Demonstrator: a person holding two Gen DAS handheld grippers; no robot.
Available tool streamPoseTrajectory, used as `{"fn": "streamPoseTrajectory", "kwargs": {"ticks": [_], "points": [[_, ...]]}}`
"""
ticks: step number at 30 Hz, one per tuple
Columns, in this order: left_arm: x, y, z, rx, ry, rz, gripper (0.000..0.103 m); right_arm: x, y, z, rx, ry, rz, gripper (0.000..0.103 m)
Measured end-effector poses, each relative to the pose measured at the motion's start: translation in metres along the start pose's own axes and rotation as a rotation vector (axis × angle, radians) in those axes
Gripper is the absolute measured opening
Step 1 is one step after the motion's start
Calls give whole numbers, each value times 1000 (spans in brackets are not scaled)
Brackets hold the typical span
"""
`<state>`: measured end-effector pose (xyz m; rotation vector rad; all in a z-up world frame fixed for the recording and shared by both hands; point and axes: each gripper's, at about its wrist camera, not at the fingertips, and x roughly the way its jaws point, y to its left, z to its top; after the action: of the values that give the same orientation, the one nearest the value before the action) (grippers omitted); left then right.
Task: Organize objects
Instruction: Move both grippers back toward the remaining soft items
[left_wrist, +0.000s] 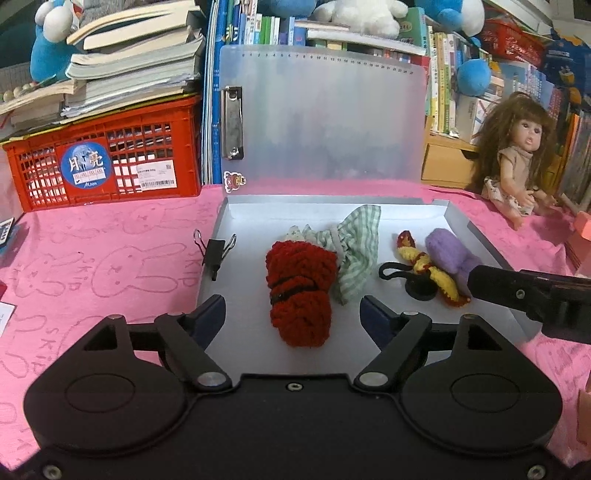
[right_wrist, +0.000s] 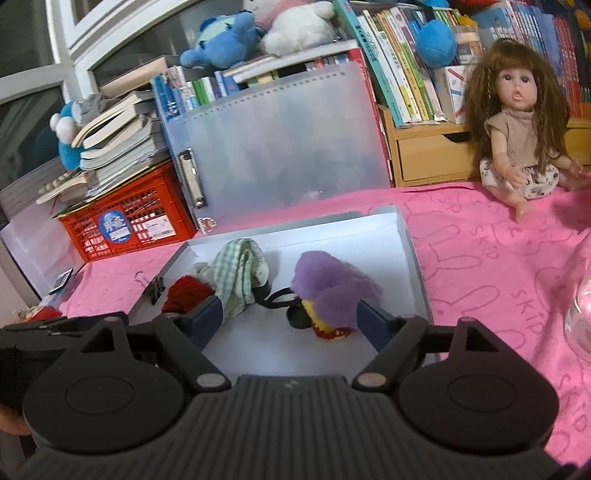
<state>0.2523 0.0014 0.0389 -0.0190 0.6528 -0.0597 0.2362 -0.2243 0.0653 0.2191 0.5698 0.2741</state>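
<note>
— With both pieces lying loose in the shallow grey open-lidded box (left_wrist: 476, 229), back off clean: left hand-held gripper (left_wrist: 291, 314) spread wide around the red crocheted yarn bundle (left_wrist: 299, 291), not pressing it.

— And the right hand-held gripper (right_wrist: 291, 317)?

— Spread apart too, framing the fuzzy purple toy (right_wrist: 328, 288) and the yellow-and-red crocheted piece (right_wrist: 328, 330), gripping neither. Lift straight; avoid snagging yarn or the black cord loop (left_wrist: 397, 269).

— Next?

— Probably lower the frosted plastic lid (left_wrist: 325, 114); mind the green checked cloth (left_wrist: 358, 247).
</note>
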Motion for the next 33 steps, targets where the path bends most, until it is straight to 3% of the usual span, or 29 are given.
{"fn": "streamPoseTrajectory", "kwargs": {"ticks": [19,25,33], "points": [[-74,4,-29,53,-48,-63,84,-58,26,-30,-84,-47,84,90],[-99,16,-44,19,-68,-77,85,-72,33,-45,-121,-49,96,92],[-128,28,-66,25,-96,-51,86,-89,43,-66,-176,-46,112,95]]}}
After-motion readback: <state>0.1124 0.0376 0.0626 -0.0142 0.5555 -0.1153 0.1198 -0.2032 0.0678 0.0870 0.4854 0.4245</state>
